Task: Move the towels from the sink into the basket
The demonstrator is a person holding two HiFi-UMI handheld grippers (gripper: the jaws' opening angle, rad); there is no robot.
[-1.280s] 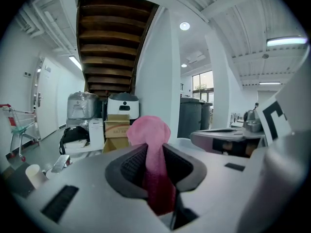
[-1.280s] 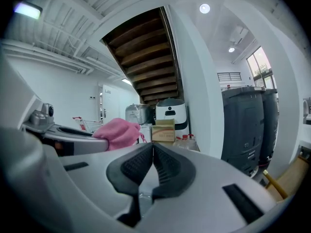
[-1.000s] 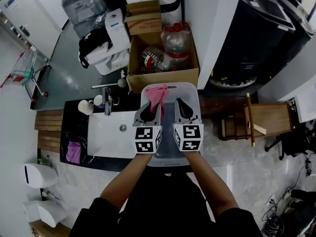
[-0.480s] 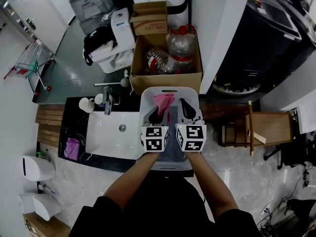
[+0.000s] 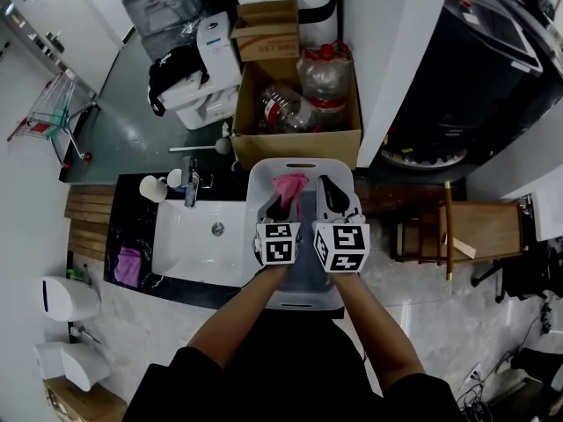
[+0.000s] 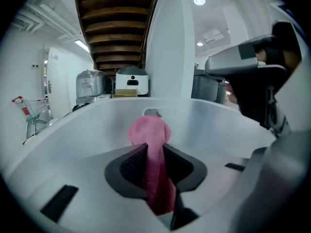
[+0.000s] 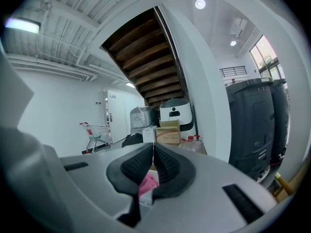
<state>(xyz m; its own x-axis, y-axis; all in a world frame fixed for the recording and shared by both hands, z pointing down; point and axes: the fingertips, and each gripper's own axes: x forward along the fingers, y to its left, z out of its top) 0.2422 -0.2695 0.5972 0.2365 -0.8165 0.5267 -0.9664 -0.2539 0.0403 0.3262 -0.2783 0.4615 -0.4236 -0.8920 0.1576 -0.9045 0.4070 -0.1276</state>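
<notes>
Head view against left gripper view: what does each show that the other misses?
Head view only: the white sink, with a purple cloth on the dark counter to its left. Left gripper view only: the left gripper with its jaws clamped on the pink towel, and the wooden stair underside overhead. Both: the pink towel over the white basket.

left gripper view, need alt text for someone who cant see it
The left gripper is shut on a pink towel, holding it inside a white basket. The underside of wooden stairs shows overhead beyond the basket's rim.
</notes>
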